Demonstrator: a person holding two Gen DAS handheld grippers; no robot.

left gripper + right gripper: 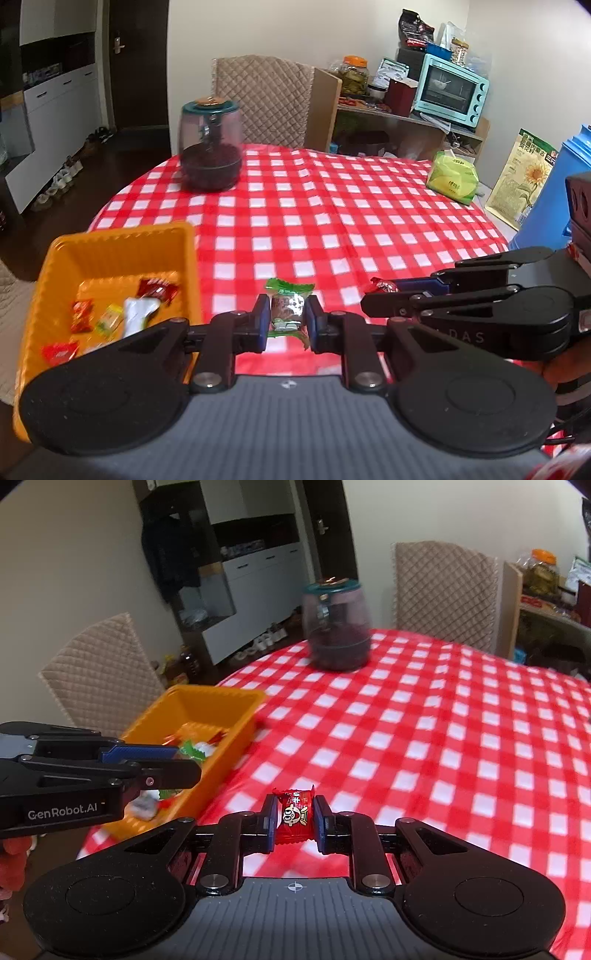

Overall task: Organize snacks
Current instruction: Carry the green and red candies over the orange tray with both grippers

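A: What do you hold in your left gripper (286, 319)?

B: You hold a green snack (288, 314) there. The two blue pads are pressed on its sides, so the gripper is clenched on it. The snack hangs above the tabletop (332, 206) with the red and white checked cloth, just to the right of the orange bin (110, 254).

A: And your right gripper (294, 818)?

B: It is also clenched, on a red snack (294, 814) with a small cartoon face on the wrapper. In the left wrist view you see this gripper from the side, at the right edge, with the red wrapper at its tip. It is near the left gripper, but the two are apart.

A: Where is the bin?

B: It stands at the left edge of the tabletop, close to your left gripper. Several wrapped snacks (110, 314) lie inside it, red ones, a yellow one and a white one.

A: What else is on the tabletop?

B: A dark jar (211, 146) with a teal lid stands at the far side, well apart from the bin. A green and yellow packet (452, 177) lies at the far right. The middle of the cloth between them is bare.
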